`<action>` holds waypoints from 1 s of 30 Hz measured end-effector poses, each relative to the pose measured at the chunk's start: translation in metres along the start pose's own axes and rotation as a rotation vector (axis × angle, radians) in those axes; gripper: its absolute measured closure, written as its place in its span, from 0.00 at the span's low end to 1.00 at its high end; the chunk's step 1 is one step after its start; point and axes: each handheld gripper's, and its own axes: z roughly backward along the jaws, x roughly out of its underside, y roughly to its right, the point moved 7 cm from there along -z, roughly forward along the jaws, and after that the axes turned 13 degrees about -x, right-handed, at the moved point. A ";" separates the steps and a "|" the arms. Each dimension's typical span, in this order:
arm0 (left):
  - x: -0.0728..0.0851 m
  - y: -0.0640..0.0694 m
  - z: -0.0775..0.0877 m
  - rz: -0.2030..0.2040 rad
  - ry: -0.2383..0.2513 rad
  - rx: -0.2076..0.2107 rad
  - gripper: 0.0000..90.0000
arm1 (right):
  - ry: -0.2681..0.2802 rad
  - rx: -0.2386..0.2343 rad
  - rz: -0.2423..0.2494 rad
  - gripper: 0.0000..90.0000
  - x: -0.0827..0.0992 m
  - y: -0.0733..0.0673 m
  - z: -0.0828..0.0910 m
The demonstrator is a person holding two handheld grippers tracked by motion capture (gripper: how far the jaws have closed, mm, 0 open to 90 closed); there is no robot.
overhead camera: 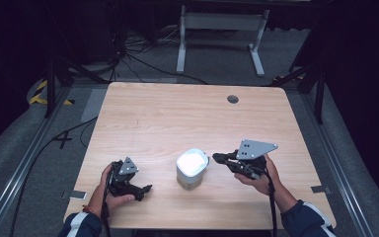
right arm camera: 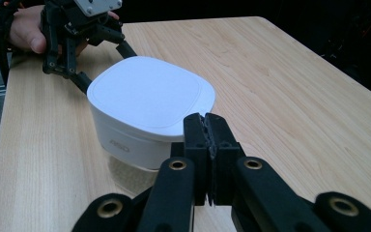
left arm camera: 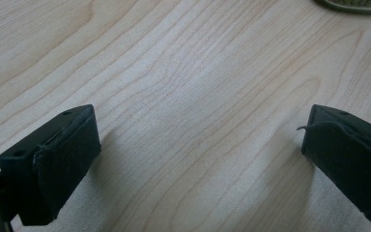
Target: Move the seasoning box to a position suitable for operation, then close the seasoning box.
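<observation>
I am judging this to be the approach step: the white-lidded jar (overhead camera: pixel 192 168) is standing on the table (overhead camera: pixel 187 113) between my two grippers, untouched. In the high view my left gripper (overhead camera: pixel 147 188) is lying at the jar's eight o'clock, my right gripper (overhead camera: pixel 216 157) at its three o'clock, just beside the lid. My left jaws are standing wide apart over bare wood, gripping nothing; my right jaws are pressed together, empty, pointing at the lid's edge. The next move, I reckon, is calling for the left to close in and steady the body while the right opens to take the lid
</observation>
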 end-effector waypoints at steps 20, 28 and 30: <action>-0.001 0.000 -0.001 -0.009 0.001 0.003 0.00 | -0.123 0.130 -0.037 0.61 0.067 0.000 0.067; -0.001 0.001 -0.001 0.001 -0.001 0.006 0.00 | -0.154 0.218 -0.212 0.43 0.161 0.007 0.116; -0.001 0.001 -0.001 0.001 -0.001 0.006 0.00 | -0.160 0.238 -0.258 0.41 0.179 0.008 0.125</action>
